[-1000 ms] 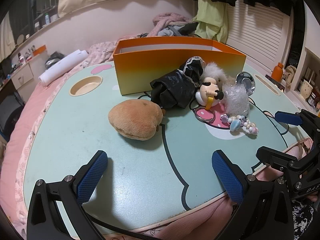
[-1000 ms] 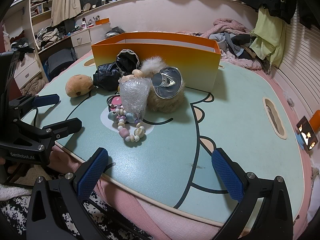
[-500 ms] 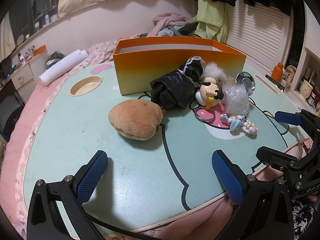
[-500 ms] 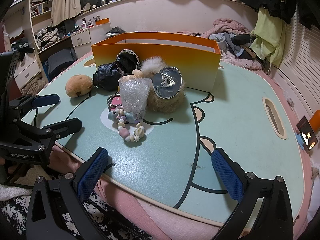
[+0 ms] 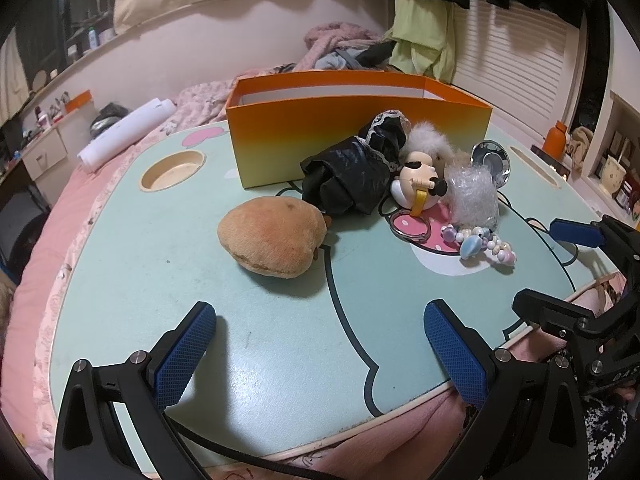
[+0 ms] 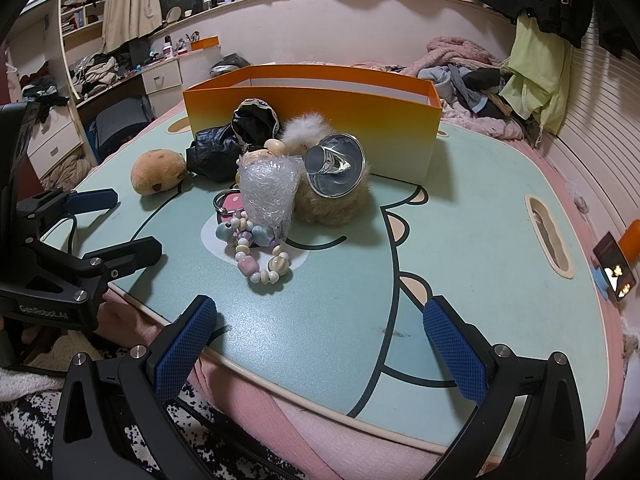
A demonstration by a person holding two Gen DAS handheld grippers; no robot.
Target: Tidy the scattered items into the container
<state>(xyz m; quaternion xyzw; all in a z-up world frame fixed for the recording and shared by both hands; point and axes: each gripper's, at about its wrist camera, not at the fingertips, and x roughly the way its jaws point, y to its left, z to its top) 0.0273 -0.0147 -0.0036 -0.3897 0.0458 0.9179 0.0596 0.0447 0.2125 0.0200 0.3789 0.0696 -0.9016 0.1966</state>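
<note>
An orange box (image 5: 360, 136) (image 6: 312, 116) stands open at the back of a mint-green table (image 5: 280, 344). In front of it lie a brown plush (image 5: 272, 236) (image 6: 158, 170), a black cloth bundle (image 5: 348, 180) (image 6: 224, 148), a mouse figure (image 5: 420, 180), a bubble-wrap wad (image 5: 474, 196) (image 6: 272, 196), a bead bracelet (image 5: 484, 244) (image 6: 260, 252), a pink compact (image 5: 412, 226), a silver cup (image 6: 334, 166) and a tan fluffy ball (image 6: 336, 200). My left gripper (image 5: 320, 352) is open and empty, short of the plush. My right gripper (image 6: 320, 348) is open and empty, short of the bracelet.
The table has a round recess (image 5: 172, 170) at the left and a slot (image 6: 548, 232) at the right. It rests on a pink bed with a paper roll (image 5: 124, 138) and heaped clothes (image 6: 472, 68) behind. Each gripper shows in the other's view (image 5: 580, 280) (image 6: 80, 236).
</note>
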